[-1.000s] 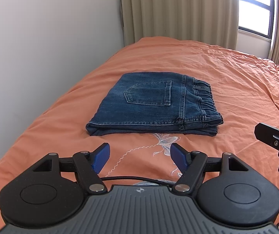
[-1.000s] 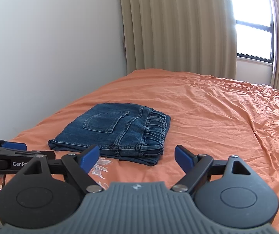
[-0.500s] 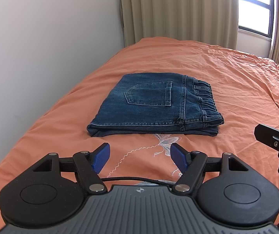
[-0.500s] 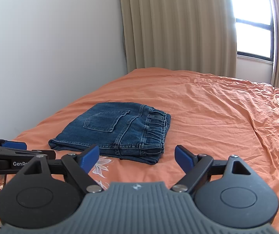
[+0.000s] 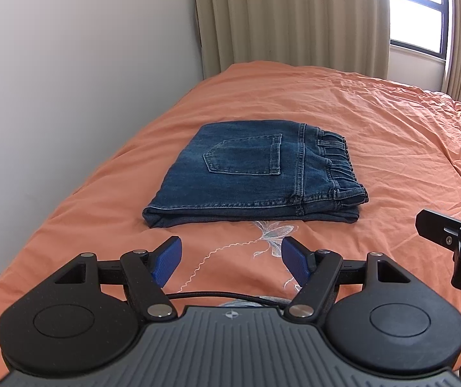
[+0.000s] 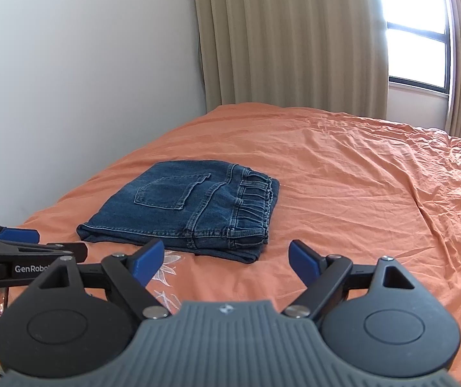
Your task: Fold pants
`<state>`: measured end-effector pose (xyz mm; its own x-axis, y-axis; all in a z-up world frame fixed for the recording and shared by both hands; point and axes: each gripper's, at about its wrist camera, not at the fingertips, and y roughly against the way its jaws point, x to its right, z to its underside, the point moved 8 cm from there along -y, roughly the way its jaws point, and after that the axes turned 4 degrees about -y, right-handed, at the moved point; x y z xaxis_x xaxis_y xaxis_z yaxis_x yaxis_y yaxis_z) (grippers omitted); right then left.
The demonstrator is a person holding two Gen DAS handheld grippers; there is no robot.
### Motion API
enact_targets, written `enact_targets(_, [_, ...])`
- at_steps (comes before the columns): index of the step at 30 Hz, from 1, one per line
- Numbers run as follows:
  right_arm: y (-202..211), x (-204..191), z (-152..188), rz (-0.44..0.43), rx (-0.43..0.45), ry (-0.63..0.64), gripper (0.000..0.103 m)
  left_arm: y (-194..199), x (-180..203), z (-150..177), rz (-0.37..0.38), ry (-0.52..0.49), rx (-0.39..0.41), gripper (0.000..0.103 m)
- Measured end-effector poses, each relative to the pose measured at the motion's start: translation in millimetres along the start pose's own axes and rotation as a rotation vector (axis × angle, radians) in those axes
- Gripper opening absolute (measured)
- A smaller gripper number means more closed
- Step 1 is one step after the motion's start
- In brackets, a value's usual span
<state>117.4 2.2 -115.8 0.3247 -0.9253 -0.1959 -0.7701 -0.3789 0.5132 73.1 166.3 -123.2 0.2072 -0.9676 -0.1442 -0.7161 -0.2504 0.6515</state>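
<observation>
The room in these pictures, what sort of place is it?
Most likely a bedroom at home. A wide bed with an orange bedspread fills the view, beige curtains hang beside a window, and folded jeans lie on the bed.

Daylight pours in from the window (image 6: pixel 415 45) at upper right, which is blown out to white in the right wrist view, with glare spilling onto the curtains (image 6: pixel 294 38) beside it. The room is bright and evenly lit; the wall (image 5: pixel 69 80) shades softly grey. The pants (image 5: pixel 256 174) cast only a thin shadow on the bed (image 5: pixel 375 122). Fisheye bending curves the curtains and darkens the corners. Focus looks sharp, though the extreme edges may be slightly soft.
</observation>
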Motion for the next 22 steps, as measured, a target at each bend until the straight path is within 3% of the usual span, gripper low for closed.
enact_targets(22, [2.1,-0.2,-1.2,-0.008,-0.004,0.0,0.081,6.5,4.8,-6.8,0.004,-0.022,0.029,0.082])
